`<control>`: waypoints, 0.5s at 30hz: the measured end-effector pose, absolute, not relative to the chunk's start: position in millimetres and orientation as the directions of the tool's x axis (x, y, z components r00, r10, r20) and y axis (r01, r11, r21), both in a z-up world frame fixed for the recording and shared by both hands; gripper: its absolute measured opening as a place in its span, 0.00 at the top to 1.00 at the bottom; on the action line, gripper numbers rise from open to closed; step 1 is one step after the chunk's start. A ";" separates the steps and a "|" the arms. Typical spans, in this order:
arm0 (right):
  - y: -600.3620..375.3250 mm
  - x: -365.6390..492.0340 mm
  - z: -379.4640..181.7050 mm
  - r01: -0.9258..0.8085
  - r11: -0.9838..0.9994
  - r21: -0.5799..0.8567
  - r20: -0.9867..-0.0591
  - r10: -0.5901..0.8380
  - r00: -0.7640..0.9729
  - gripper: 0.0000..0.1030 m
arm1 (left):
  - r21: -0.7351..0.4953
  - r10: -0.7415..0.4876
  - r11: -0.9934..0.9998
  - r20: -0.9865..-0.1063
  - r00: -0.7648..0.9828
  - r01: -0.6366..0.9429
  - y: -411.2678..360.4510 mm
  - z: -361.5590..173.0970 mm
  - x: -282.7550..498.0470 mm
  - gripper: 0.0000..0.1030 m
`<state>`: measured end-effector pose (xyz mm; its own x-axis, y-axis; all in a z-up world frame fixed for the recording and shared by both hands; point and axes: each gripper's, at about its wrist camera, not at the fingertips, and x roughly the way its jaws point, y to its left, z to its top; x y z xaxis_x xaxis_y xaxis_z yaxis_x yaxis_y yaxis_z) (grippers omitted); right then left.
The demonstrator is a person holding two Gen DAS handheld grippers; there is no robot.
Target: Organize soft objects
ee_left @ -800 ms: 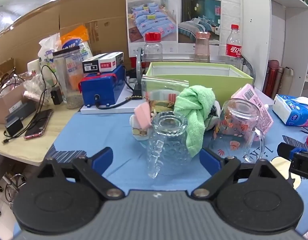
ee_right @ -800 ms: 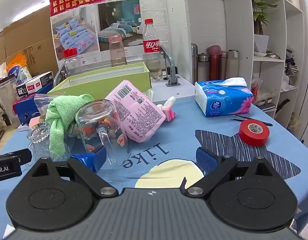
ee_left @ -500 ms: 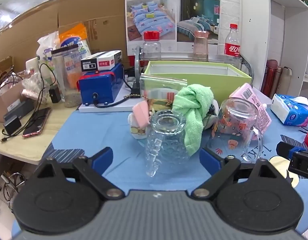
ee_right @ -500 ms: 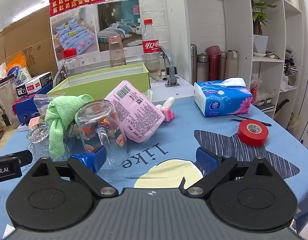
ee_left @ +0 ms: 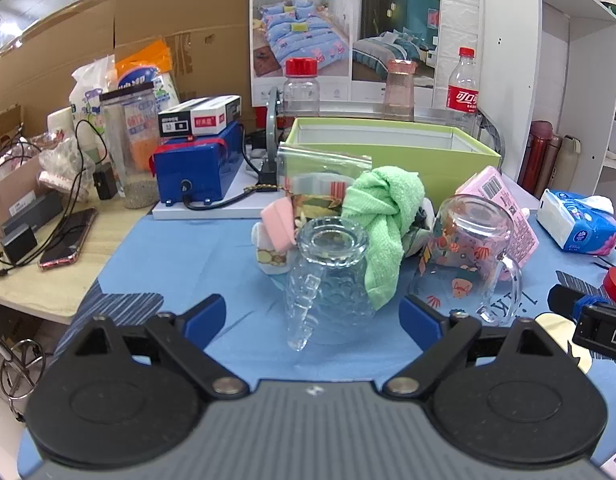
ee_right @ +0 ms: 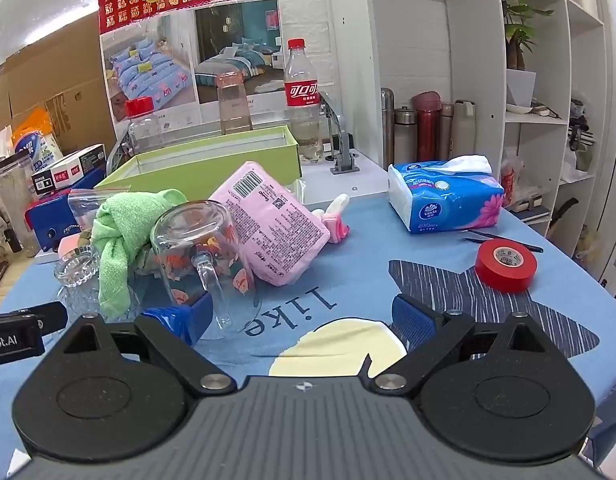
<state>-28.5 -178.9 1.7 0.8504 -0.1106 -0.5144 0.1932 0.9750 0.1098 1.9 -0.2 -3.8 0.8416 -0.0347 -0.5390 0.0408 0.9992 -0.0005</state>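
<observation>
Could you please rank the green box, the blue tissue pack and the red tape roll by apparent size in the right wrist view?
1. green box, clearly largest
2. blue tissue pack
3. red tape roll, smallest, though it lies nearest the camera

Both wrist views low, facing the green towel [ee_left: 382, 216]; left nearer.

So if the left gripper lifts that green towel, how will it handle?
The green towel is knotted and bunched, so it will probably sag and trail. One end hangs against the upturned glass mug, which it might drag or tip. It looks light, easy for the open left gripper.
</observation>
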 end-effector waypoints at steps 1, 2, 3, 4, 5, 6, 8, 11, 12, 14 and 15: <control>-178.9 -28.2 1.6 0.192 0.975 0.111 -0.515 -0.109 0.850 0.18 | -0.001 -0.035 0.999 -0.540 0.841 0.041 0.0 -4.6 2.4 0.10; -178.9 -27.2 1.9 0.192 0.975 0.111 -0.515 -0.109 0.850 0.18 | -0.002 -0.036 0.999 -0.542 0.840 0.041 0.3 -4.8 3.0 0.10; -178.9 -27.2 2.0 0.192 0.975 0.112 -0.514 -0.108 0.851 0.18 | -0.002 -0.036 0.999 -0.542 0.839 0.042 0.3 -5.0 3.0 0.10; -177.9 -27.7 2.0 0.192 0.975 0.111 -0.514 -0.109 0.851 0.18 | -0.002 -0.037 0.999 -0.543 0.839 0.042 0.2 -5.0 2.9 0.10; -177.9 -27.6 2.1 0.192 0.975 0.111 -0.514 -0.109 0.851 0.18 | -0.002 -0.037 0.999 -0.543 0.839 0.043 -0.1 -5.3 3.2 0.10; -178.2 -27.8 2.1 0.192 0.975 0.111 -0.514 -0.109 0.851 0.18 | -0.002 -0.037 0.999 -0.543 0.839 0.043 -0.3 -5.5 3.2 0.10; -178.6 -28.1 2.1 0.193 0.975 0.111 -0.514 -0.109 0.851 0.18 | -0.003 -0.039 0.999 -0.544 0.838 0.044 -0.5 -5.3 3.3 0.10; -176.6 -27.5 1.6 0.192 0.976 0.106 -0.516 -0.111 0.849 0.18 | -0.004 -0.041 0.999 -0.544 0.838 0.046 -0.4 -4.9 3.0 0.10; -176.6 -27.8 1.7 0.192 0.976 0.106 -0.516 -0.111 0.849 0.18 | -0.004 -0.040 0.999 -0.545 0.838 0.046 -0.6 -4.9 3.1 0.10; -176.8 -27.4 1.8 0.192 0.976 0.106 -0.517 -0.111 0.849 0.18 | -0.004 -0.041 0.999 -0.545 0.838 0.046 -0.5 -5.0 3.1 0.10; -176.8 -27.6 1.8 0.193 0.976 0.105 -0.517 -0.112 0.849 0.18 | -0.004 -0.041 0.999 -0.545 0.837 0.046 -0.6 -5.0 2.9 0.10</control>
<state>-27.6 -176.8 1.8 0.8489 -0.1117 -0.5167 0.1925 0.9756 0.1054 2.9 -0.6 -5.0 0.8374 -0.0410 -0.5451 0.0464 0.9989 -0.0040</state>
